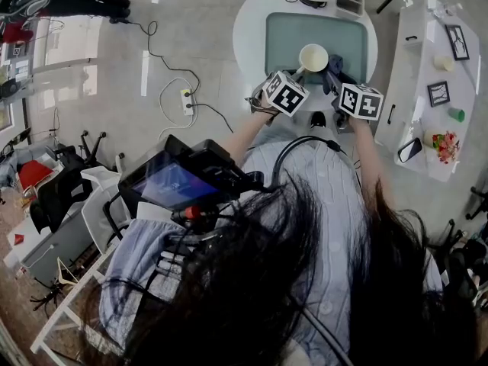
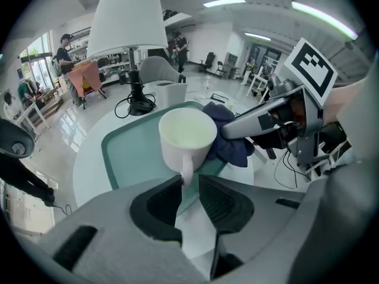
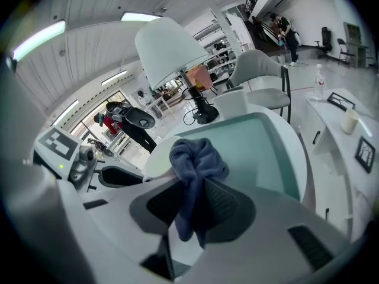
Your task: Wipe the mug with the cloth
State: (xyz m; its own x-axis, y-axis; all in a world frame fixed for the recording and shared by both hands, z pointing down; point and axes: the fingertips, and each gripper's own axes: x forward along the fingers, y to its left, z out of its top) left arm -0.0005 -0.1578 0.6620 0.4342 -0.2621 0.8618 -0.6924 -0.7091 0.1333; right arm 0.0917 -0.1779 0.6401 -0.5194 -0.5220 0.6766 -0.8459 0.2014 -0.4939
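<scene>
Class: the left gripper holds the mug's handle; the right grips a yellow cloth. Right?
No: the cloth in the right gripper is dark blue, not yellow, as the right gripper view shows. The left gripper does hold the mug by its handle.

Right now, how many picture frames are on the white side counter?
2 on the side counter: far frame near its end, near frame midway along; none appears hidden.

A round white tabletop (image 1: 248,29) stands on a glossy pale floor (image 1: 206,21). A white lamp (image 2: 127,22) stands near its far edge. Long ceiling lights (image 2: 225,3) shine above. A white cabinet (image 1: 423,67) stands beside its right edge.
</scene>
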